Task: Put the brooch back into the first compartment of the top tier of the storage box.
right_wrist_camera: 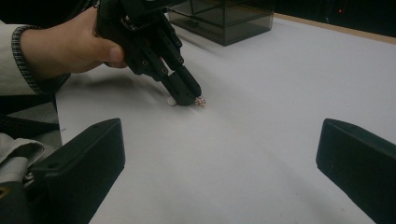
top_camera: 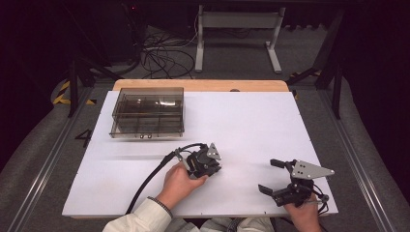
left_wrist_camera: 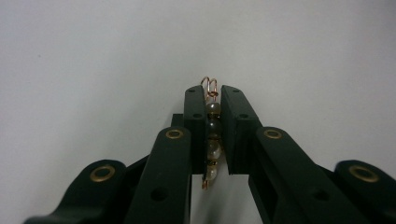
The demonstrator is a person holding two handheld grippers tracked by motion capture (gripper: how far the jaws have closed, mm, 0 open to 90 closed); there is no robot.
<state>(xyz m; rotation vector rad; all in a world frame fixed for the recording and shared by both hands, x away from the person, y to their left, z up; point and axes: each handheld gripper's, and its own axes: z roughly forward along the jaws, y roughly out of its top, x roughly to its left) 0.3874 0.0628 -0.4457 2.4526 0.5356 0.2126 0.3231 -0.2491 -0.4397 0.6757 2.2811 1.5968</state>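
A small beaded earring (left_wrist_camera: 212, 140) with pearl-like beads and copper wire loops is pinched between the two black jaws of my left gripper (left_wrist_camera: 213, 95), which is shut on it. In the right gripper view that left gripper (right_wrist_camera: 189, 99) points down at the white table sheet, its tips touching the surface, the earring (right_wrist_camera: 201, 101) peeking out beside them. In the high view the left gripper (top_camera: 205, 163) sits near the table's middle front. My right gripper (top_camera: 270, 175) is at the front right, open wide, nothing between its jaws.
A smoky clear plastic compartment box (top_camera: 148, 112) stands at the back left of the white sheet (top_camera: 251, 125). A wooden table edge (top_camera: 200, 85) runs along the far side. Cables and a white frame lie on the floor beyond.
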